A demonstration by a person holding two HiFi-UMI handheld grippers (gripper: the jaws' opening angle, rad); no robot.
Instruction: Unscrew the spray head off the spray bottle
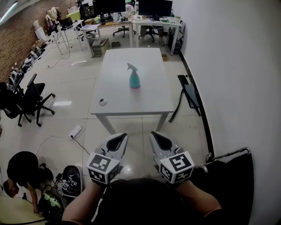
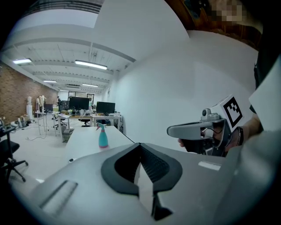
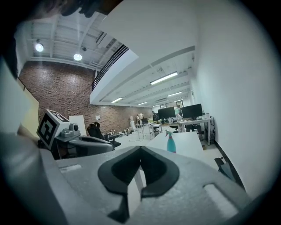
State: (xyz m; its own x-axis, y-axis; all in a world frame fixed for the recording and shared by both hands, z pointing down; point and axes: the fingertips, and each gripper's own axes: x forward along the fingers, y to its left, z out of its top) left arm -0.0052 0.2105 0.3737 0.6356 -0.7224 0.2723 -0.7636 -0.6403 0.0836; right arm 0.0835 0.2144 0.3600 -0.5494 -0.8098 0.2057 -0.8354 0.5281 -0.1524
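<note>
The spray bottle [image 1: 134, 78] stood upright near the middle of the white desk [image 1: 118, 99], its teal body topped by the spray head [image 1: 131, 67], whose nozzle pointed toward 10 o'clock in the head view. Nothing touched it. A small round object [image 1: 102, 102] lay on the desk at about 8 o'clock from the bottle, close to the near left corner.

Both tools hung well short of the desk, over the floor at 6 o'clock from it. The left tool [image 1: 118, 139] had its jaws pressed together with nothing between them; its own view showed the dark pads meeting in one seam, and the bottle [image 2: 102, 137] far off at 11 o'clock beyond the tip. The right tool [image 1: 159, 139] was likewise pressed together and empty, with the bottle [image 3: 171, 143] distant at 1 o'clock past its tip. The two tools sat side by side, apart from each other, each pointing roughly toward 12 o'clock.

A black office chair [image 1: 26, 103] stood on the floor at 9 o'clock from the desk. A person [image 1: 19, 169] crouched at 8 o'clock near the lower left corner of the head view. A white power strip [image 1: 75, 131] lay on the floor at 7 o'clock from the desk. Monitors [image 1: 153, 8] lined the far desks at 12 o'clock.
</note>
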